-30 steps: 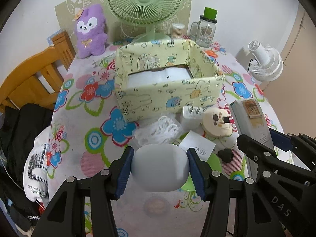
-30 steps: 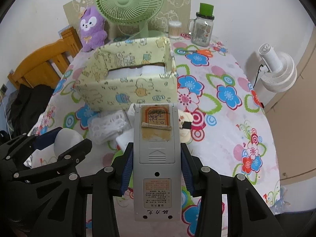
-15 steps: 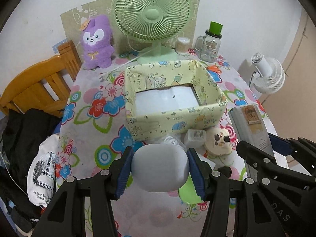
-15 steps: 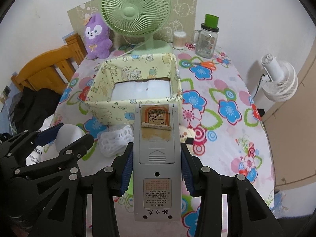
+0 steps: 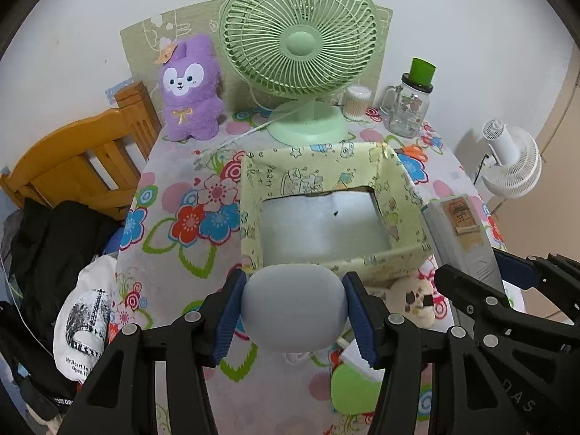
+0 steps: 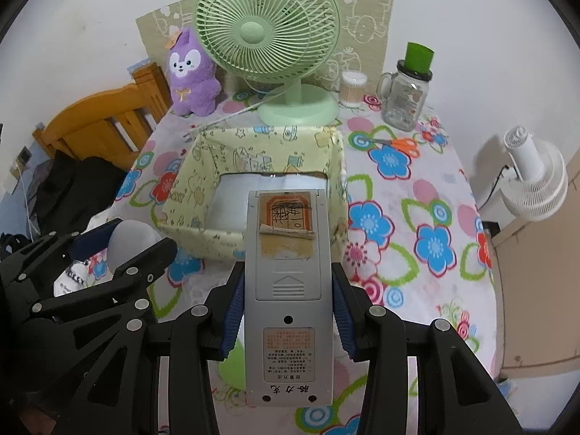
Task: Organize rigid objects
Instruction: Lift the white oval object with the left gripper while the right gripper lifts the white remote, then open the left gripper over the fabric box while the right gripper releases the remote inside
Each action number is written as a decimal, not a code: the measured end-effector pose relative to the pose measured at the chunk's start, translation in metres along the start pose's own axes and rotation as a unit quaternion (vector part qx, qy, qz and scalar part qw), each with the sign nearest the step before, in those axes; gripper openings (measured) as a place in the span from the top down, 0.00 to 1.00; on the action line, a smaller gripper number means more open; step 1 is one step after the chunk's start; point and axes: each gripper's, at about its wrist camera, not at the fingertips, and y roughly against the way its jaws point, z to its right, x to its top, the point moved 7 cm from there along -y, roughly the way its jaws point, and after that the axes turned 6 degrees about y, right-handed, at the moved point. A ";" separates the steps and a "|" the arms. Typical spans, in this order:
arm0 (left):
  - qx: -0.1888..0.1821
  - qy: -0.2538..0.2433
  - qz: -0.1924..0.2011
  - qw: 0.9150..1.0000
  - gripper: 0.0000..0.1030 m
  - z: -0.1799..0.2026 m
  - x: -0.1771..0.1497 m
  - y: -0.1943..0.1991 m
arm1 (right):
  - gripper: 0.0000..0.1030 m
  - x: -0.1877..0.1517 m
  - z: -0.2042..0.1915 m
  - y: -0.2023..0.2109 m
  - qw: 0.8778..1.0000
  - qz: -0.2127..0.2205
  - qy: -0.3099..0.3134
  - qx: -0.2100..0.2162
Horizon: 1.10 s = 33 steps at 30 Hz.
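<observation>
- My left gripper (image 5: 293,311) is clamped on a rounded grey case (image 5: 293,306); the blue pads (image 5: 229,317) press its two sides, and it hangs above the flowered tablecloth (image 5: 174,261), just short of the near wall of the yellow box (image 5: 319,170).
- My right gripper (image 6: 288,311) pinches a grey remote control (image 6: 288,290) by its long edges, back side up, a worn orange label at its far end, a printed sticker near the bottom.
- From the right wrist view the remote's far end overlaps the box's near wall and white floor.
- The box is open-topped, its white floor bare except for one small dark speck.
- On the cloth under and beside my grippers: a cream round plush piece (image 5: 413,299) and something green (image 5: 353,386), partly hidden.
- Behind the box stand a green desk fan (image 5: 301,47), a purple plush rabbit (image 5: 190,88), a jar of cotton swabs (image 5: 357,101) and a glass mug jar with a green lid (image 5: 409,105).
- Orange-handled scissors (image 6: 398,144) lie on the cloth right of the box.
</observation>
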 end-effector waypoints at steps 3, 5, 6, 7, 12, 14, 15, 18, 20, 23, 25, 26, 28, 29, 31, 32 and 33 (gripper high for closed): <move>0.000 0.006 -0.003 1.000 0.45 -0.001 0.008 -0.006 | 0.54 0.009 0.003 -0.005 1.000 -0.001 0.002 0.006; 0.003 0.008 -0.001 1.000 0.45 -0.001 0.015 -0.010 | 0.54 0.015 0.004 -0.008 1.000 0.001 0.004 0.007; 0.003 0.009 0.000 1.000 0.45 -0.001 0.016 -0.010 | 0.54 0.018 0.004 -0.009 1.000 0.001 0.006 0.008; 0.003 0.011 0.001 1.000 0.45 -0.001 0.020 -0.012 | 0.54 0.021 0.005 -0.011 1.000 0.002 0.006 0.011; 0.007 0.016 0.002 1.000 0.45 -0.002 0.034 -0.023 | 0.54 0.035 0.010 -0.023 1.000 -0.001 0.003 0.020; 0.009 0.016 0.001 1.000 0.45 -0.002 0.038 -0.028 | 0.54 0.041 0.013 -0.029 1.000 0.000 0.000 0.020; 0.009 0.017 0.000 1.000 0.45 -0.002 0.039 -0.031 | 0.54 0.044 0.014 -0.031 1.000 0.000 -0.001 0.019; 0.008 0.020 -0.008 1.000 0.45 -0.001 0.043 -0.042 | 0.54 0.052 0.019 -0.041 1.000 -0.002 -0.010 0.019; 0.008 0.022 -0.014 1.000 0.45 -0.002 0.045 -0.050 | 0.54 0.056 0.023 -0.049 1.000 -0.006 -0.018 0.021; 0.007 0.026 -0.020 0.999 0.45 -0.002 0.049 -0.059 | 0.54 0.062 0.027 -0.060 0.999 -0.012 -0.027 0.024; 0.009 0.028 -0.022 0.999 0.45 -0.004 0.051 -0.064 | 0.54 0.065 0.028 -0.066 0.999 -0.016 -0.030 0.026; 0.010 0.029 -0.024 0.999 0.45 -0.005 0.052 -0.067 | 0.54 0.067 0.029 -0.070 0.999 -0.018 -0.031 0.027; 0.010 0.031 -0.028 0.999 0.45 -0.005 0.053 -0.072 | 0.54 0.070 0.029 -0.075 0.999 -0.020 -0.031 0.029; 0.012 0.031 -0.030 0.999 0.45 -0.006 0.054 -0.074 | 0.54 0.073 0.029 -0.079 0.999 -0.022 -0.031 0.029; 0.015 0.034 -0.032 0.999 0.45 -0.007 0.054 -0.079 | 0.54 0.075 0.030 -0.083 0.999 -0.023 -0.032 0.030; 0.016 0.035 -0.034 0.999 0.45 -0.007 0.054 -0.081 | 0.54 0.077 0.030 -0.086 0.999 -0.022 -0.035 0.030; 0.017 0.036 -0.037 0.999 0.45 -0.008 0.054 -0.084 | 0.54 0.078 0.030 -0.089 0.999 -0.024 -0.038 0.030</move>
